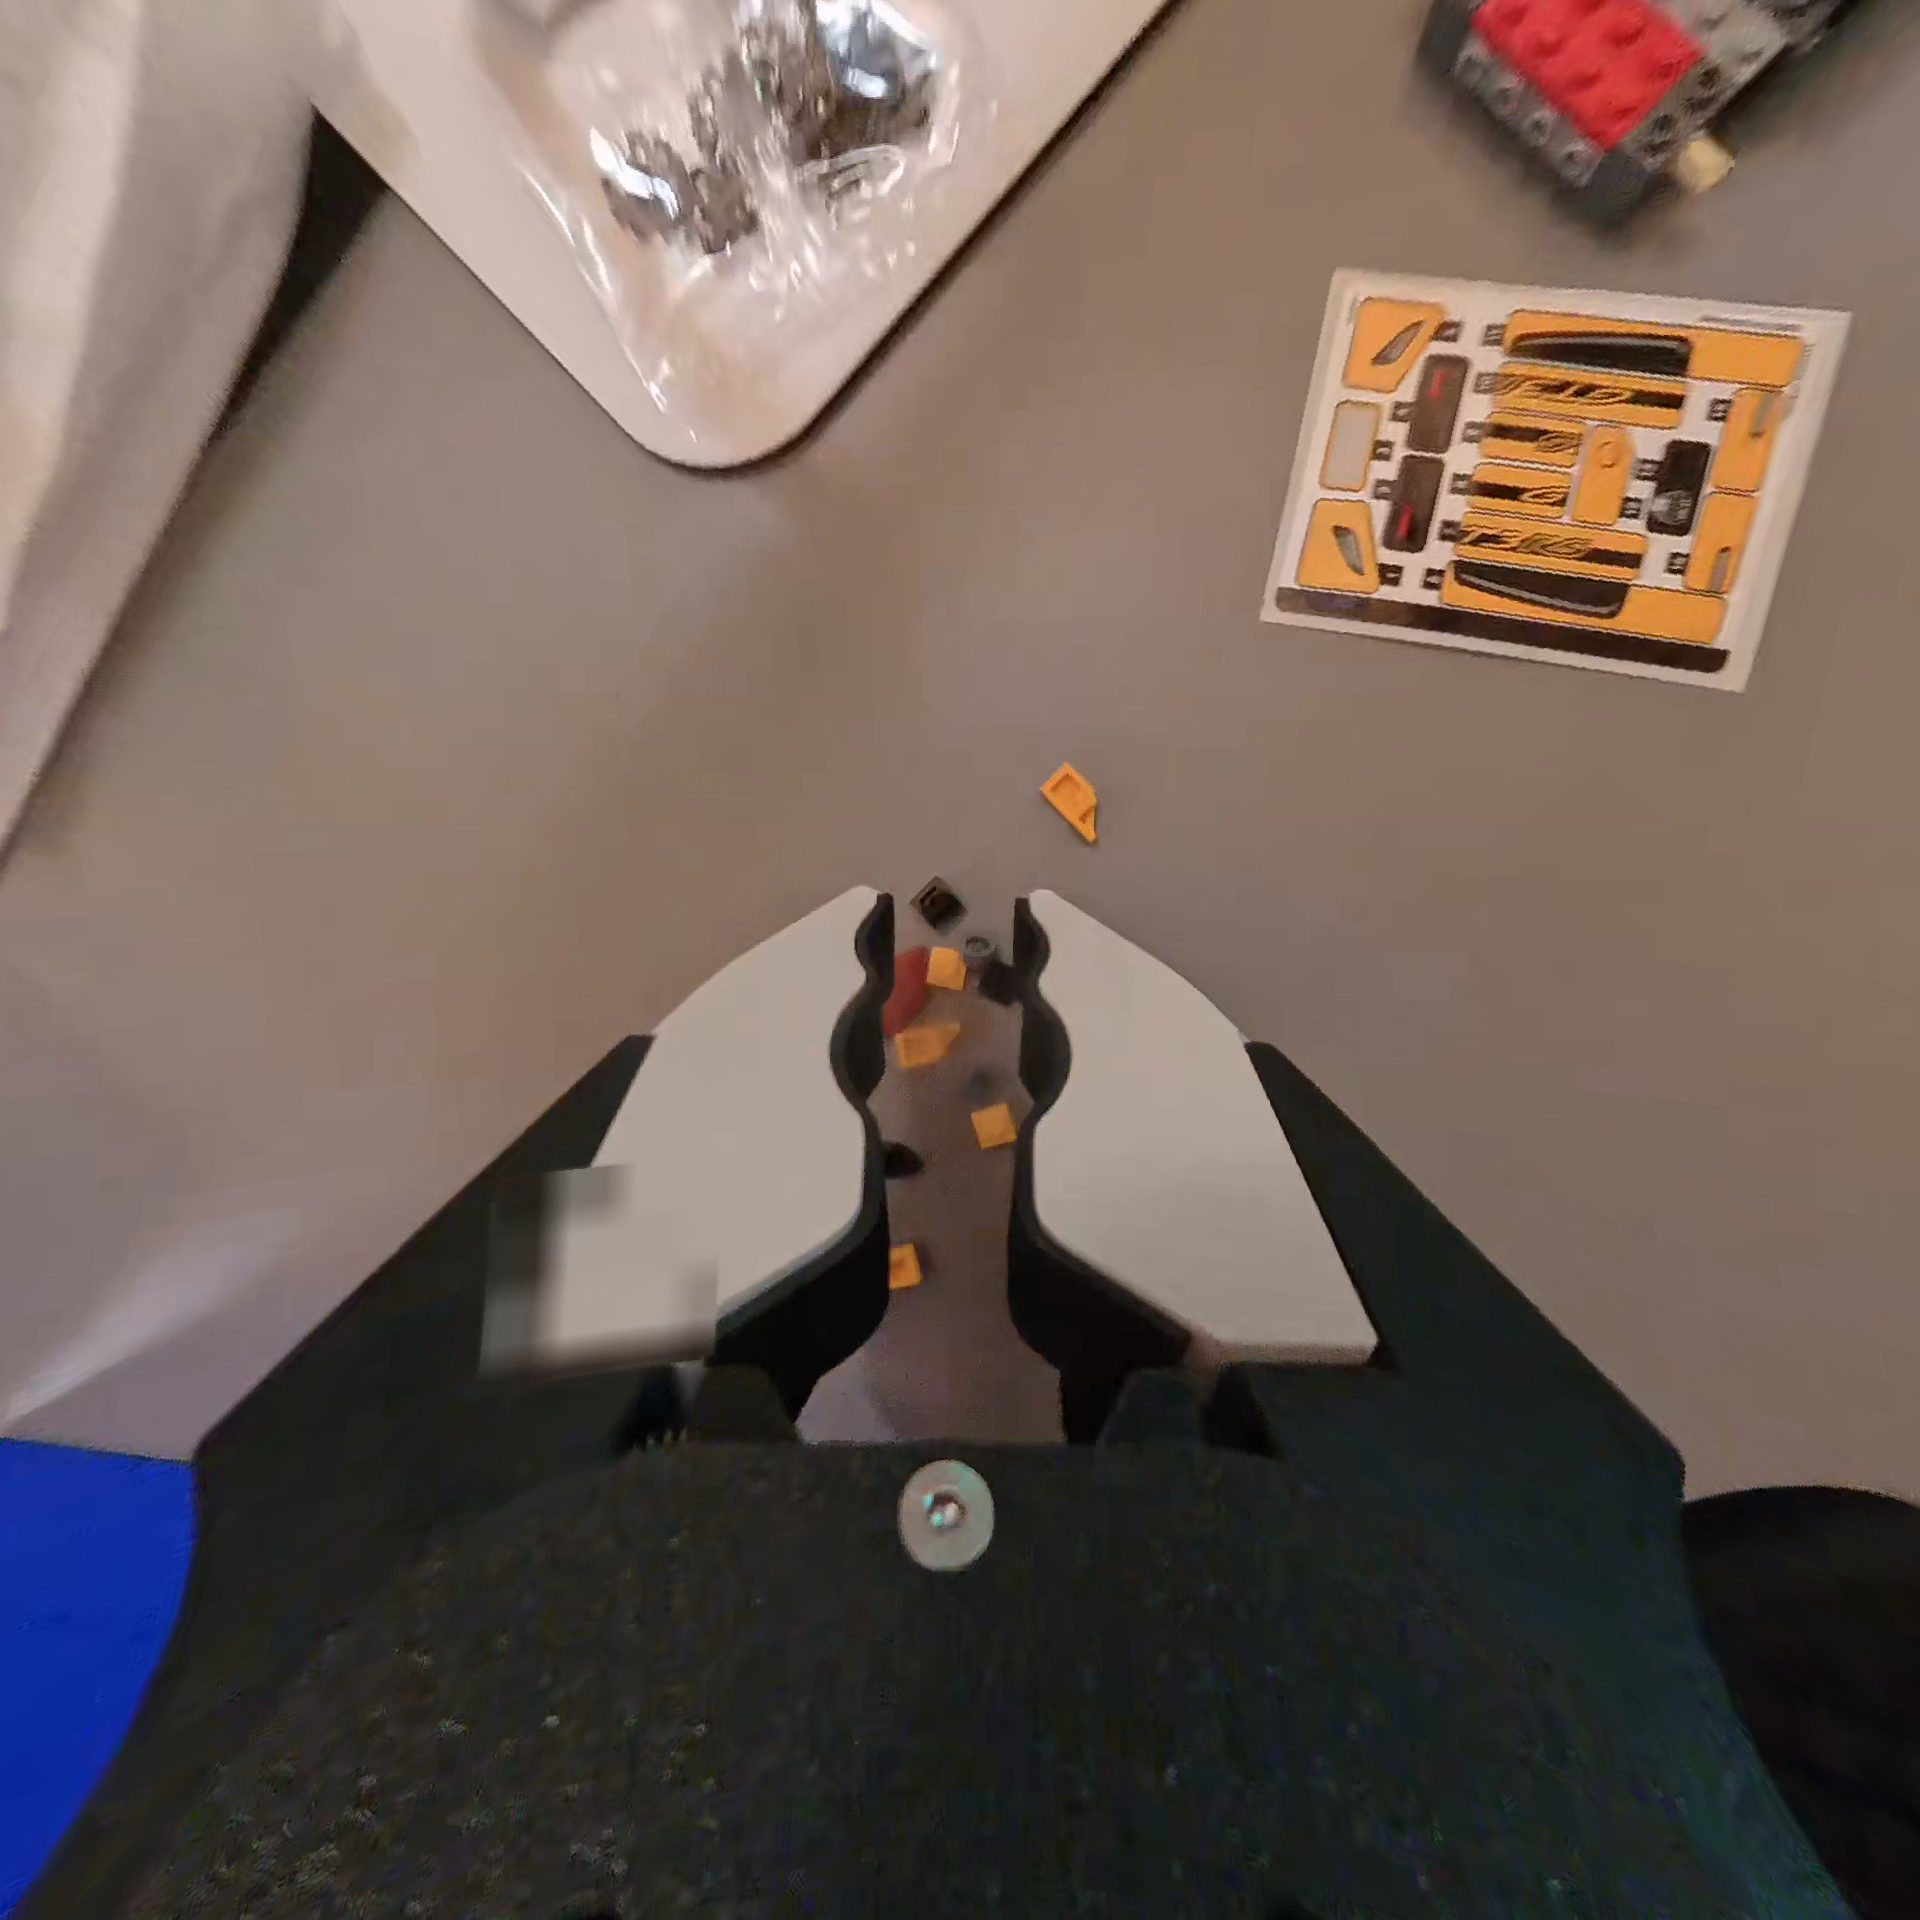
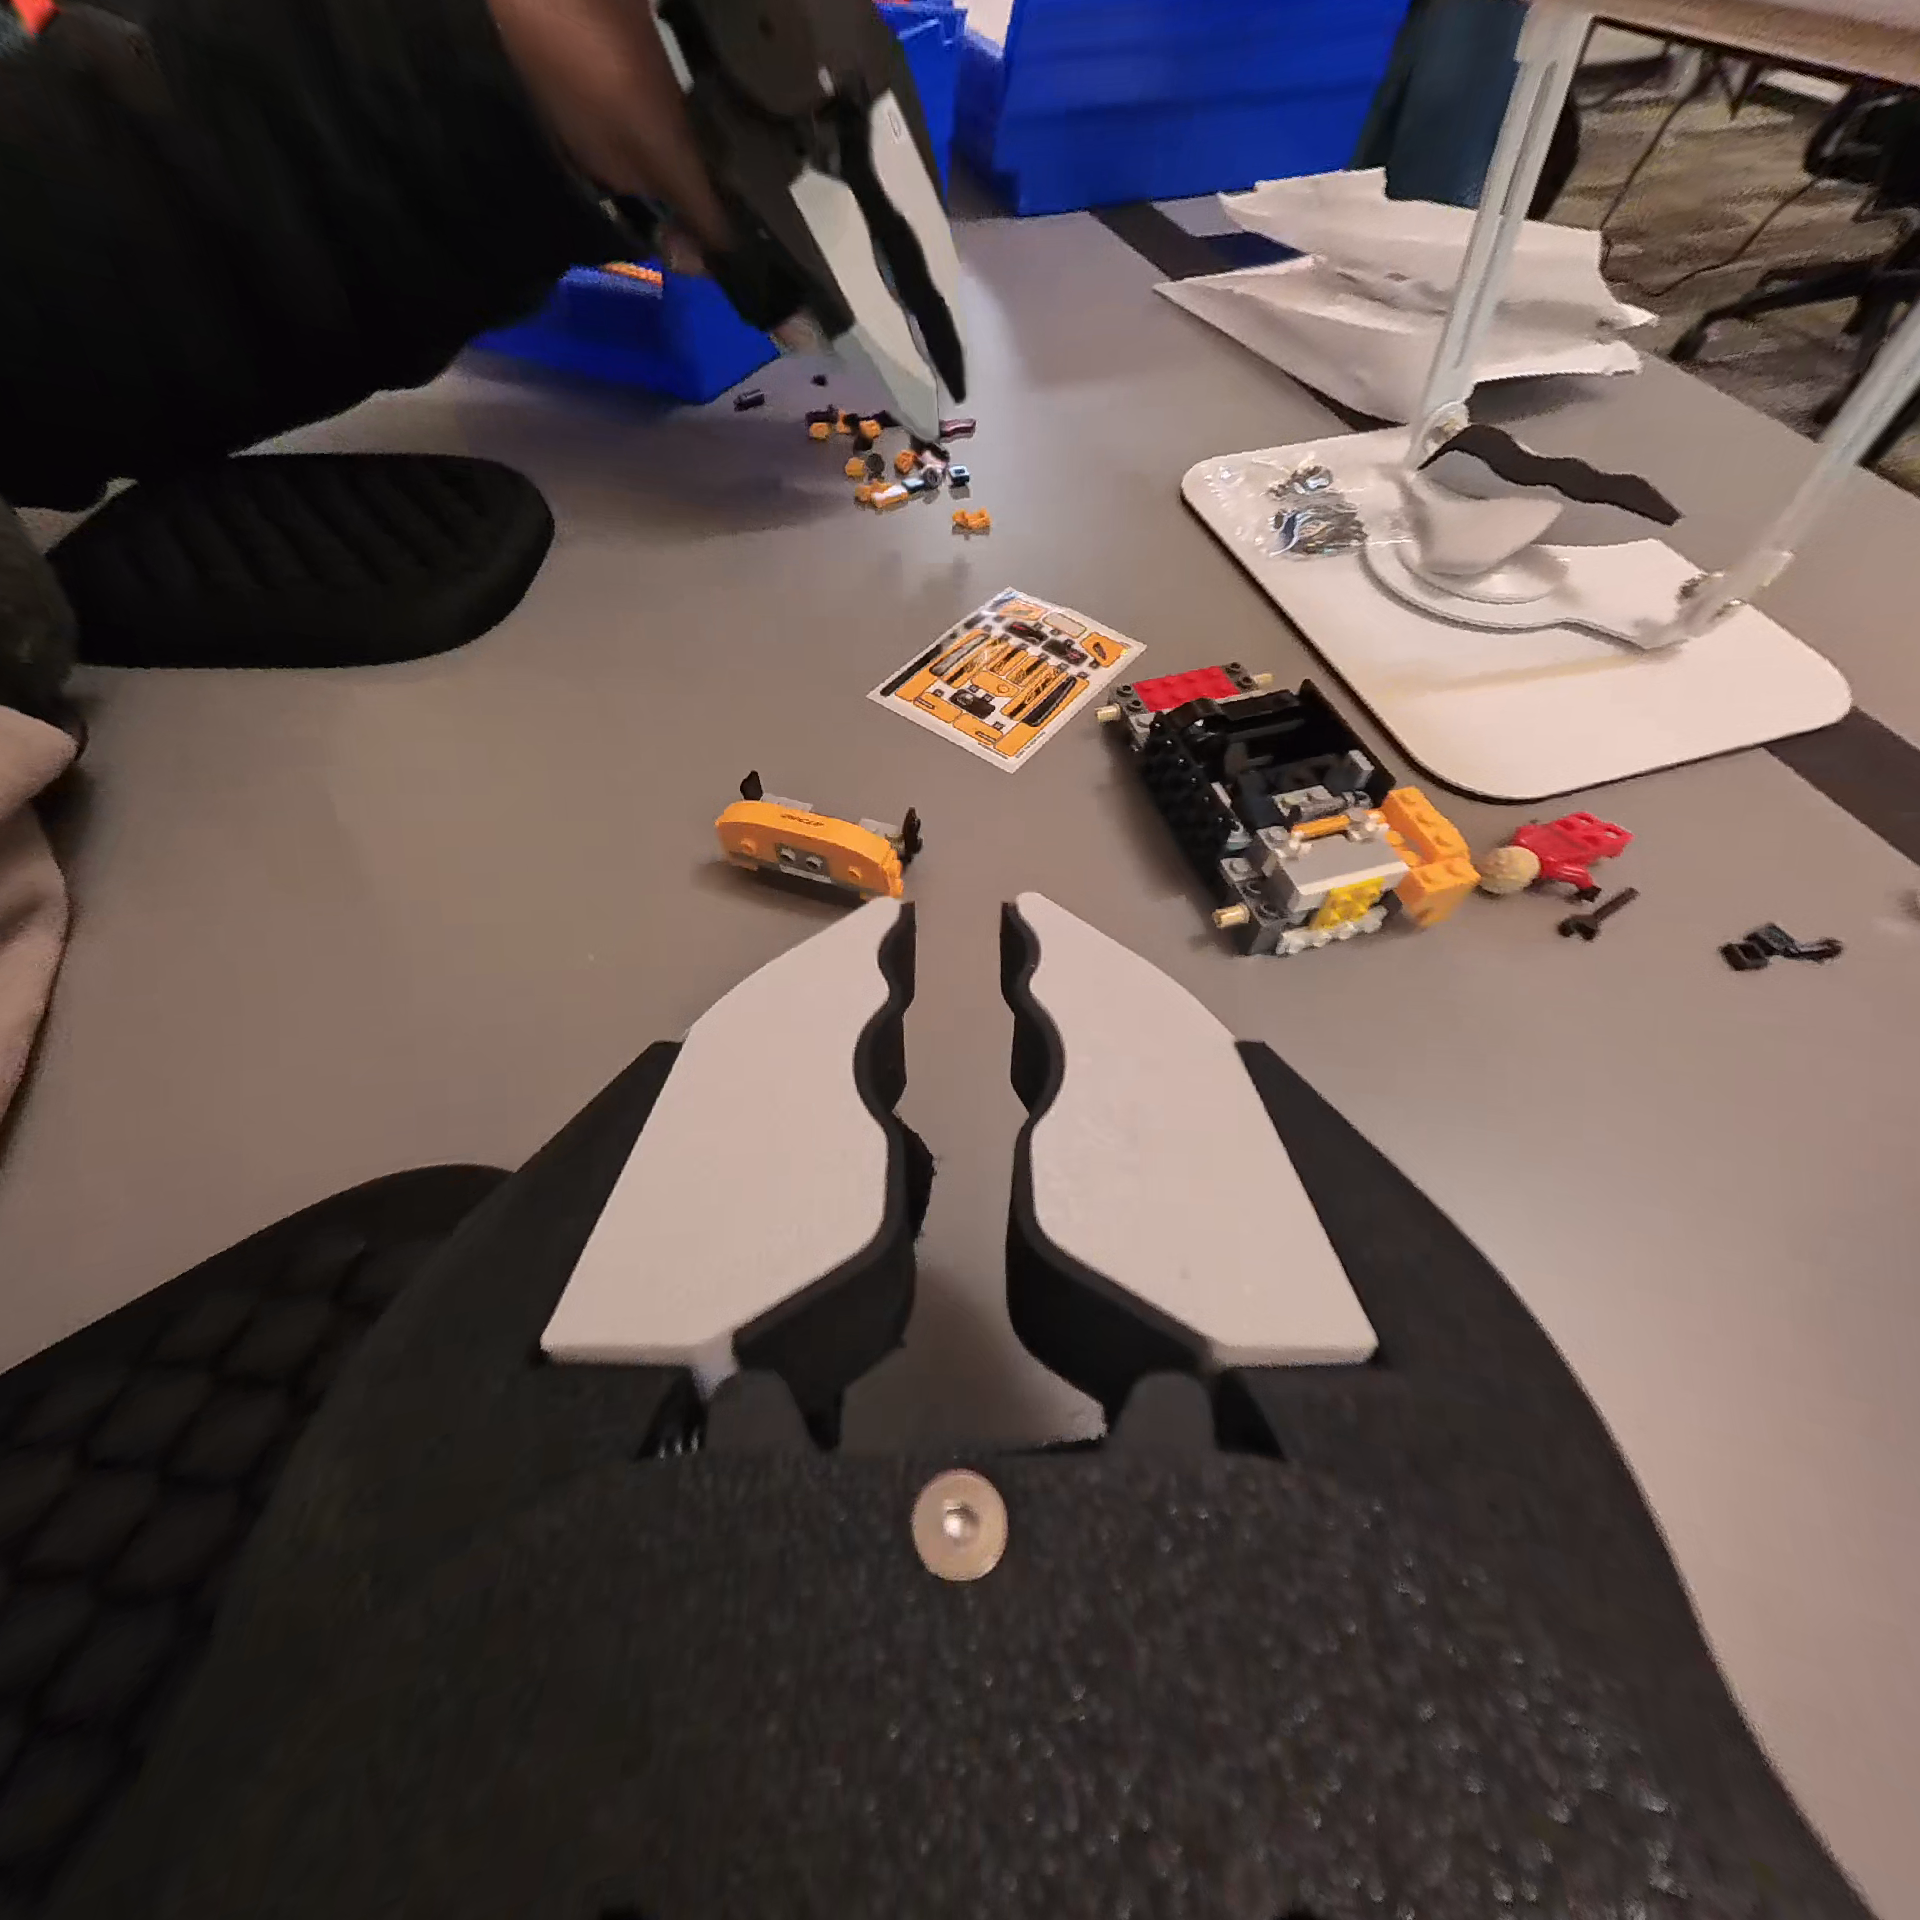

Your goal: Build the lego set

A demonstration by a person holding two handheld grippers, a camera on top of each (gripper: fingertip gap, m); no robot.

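Grey and matte, the desk [image 2: 520, 935] carries everything we see. Our left tool [image 1: 954, 902] points steeply down over a scatter of small loose lego pieces [image 1: 940, 1039], mostly orange with a few black and one dark red, which show through the narrow gap between its fingers; the tips stand slightly apart and hold nothing. One orange wedge piece [image 1: 1070, 802] lies just beyond the tips, apart from the rest. In the right wrist view that same tool [image 2: 940, 410] hangs tip-down over the scatter [image 2: 894, 462], held by a hand in a dark sleeve, near the desk's far edge where blue bins [image 2: 1143, 104] stand.

Our right tool [image 2: 958, 906] hovers low over bare desk, its fingers a little apart and empty. Just beyond its left finger lies an orange lego sub-assembly [image 2: 810, 836]. Farther on, the sticker sheet [image 2: 1008, 675] lies flat. To the right of it sits the partly built black and grey chassis [image 2: 1278, 800], with red bricks at its far end and orange and yellow ones at its near end. A red minifigure [image 2: 1553, 852] lies beside it, and small black parts [image 2: 1782, 948] lie nearer the right edge. A white stand base [image 2: 1558, 727] holds a clear bag of parts [image 2: 1299, 509].
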